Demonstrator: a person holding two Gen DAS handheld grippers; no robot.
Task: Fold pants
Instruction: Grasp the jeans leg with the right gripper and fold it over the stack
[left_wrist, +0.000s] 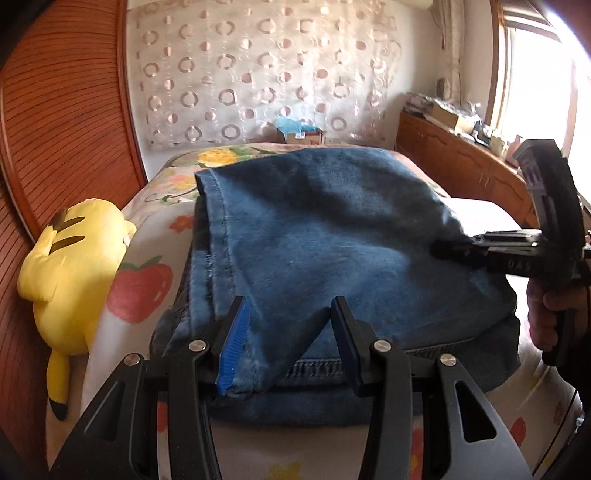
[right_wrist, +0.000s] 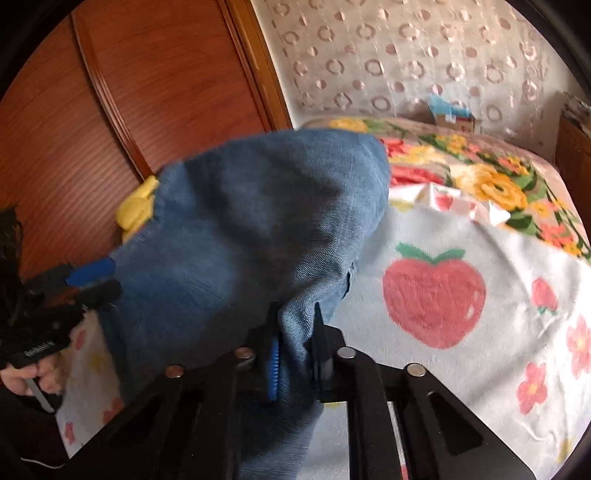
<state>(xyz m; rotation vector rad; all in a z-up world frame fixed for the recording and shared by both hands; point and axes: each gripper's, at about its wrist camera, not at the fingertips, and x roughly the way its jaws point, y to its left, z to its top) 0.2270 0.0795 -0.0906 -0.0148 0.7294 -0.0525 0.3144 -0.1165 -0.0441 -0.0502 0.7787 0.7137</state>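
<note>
We see the blue denim pants (left_wrist: 332, 236) lying folded on the fruit-and-flower blanket (right_wrist: 461, 373) that covers the bed, their upper layer lifted off the layer beneath. Our right gripper (right_wrist: 295, 354) is clenched on a bunched fold of that denim at the right edge, while our left gripper (left_wrist: 288, 343) stands with its jaws apart around the near corner of the top layer, pads not pressing it. Further out, a yellow plush toy (left_wrist: 70, 266) lies at the bed's left edge against the wooden wardrobe (left_wrist: 62, 110), and a small cardboard box (left_wrist: 304, 137) at the far end holds something blue that we cannot make out.
</note>
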